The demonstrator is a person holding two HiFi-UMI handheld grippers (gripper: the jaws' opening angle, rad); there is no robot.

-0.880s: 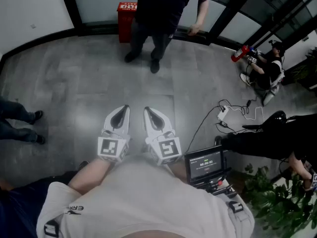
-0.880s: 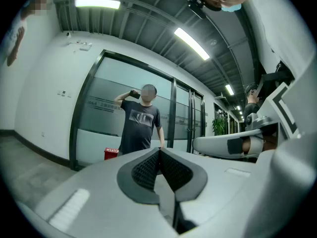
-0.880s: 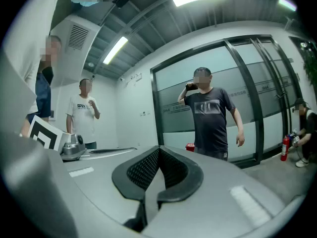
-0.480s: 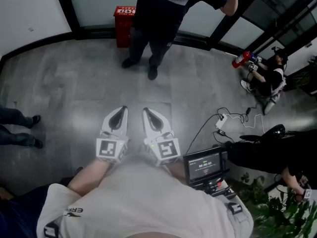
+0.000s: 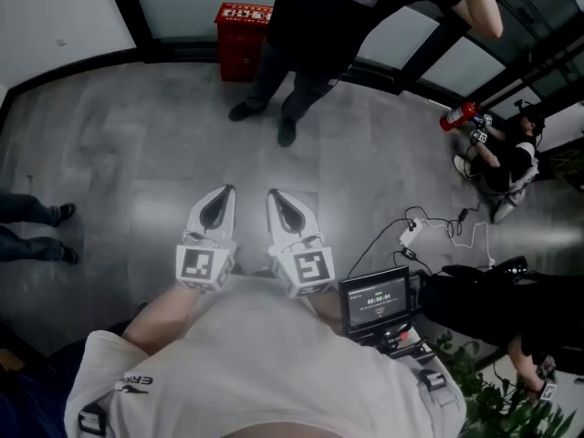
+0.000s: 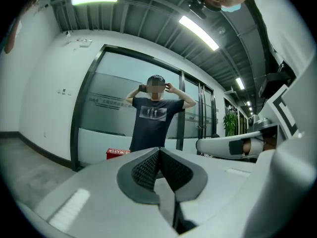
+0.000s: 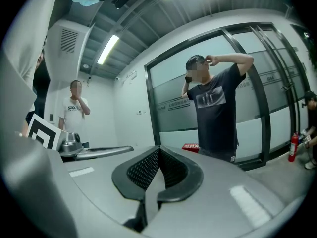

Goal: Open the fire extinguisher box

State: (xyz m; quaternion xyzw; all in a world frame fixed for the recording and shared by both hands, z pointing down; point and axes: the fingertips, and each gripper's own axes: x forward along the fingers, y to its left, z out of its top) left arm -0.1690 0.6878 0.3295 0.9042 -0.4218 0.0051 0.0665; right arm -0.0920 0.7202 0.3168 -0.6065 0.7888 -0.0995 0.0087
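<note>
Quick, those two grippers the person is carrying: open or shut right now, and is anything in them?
Left gripper: closed, nothing between its jaws.
Right gripper: closed, nothing between its jaws.

Long ceiling lamps [image 6: 198,32] light the room from above. In both gripper views they burn pure white and lose all detail. In the head view the grey floor [image 5: 119,144] looks rather dim, with a pale, soft shine near the middle and only weak shadows. All three views bend strongly toward the edges, and the gripper views end in a black round border. The pale shell of the left gripper [image 6: 158,150] is a little soft close to the lens.
</note>
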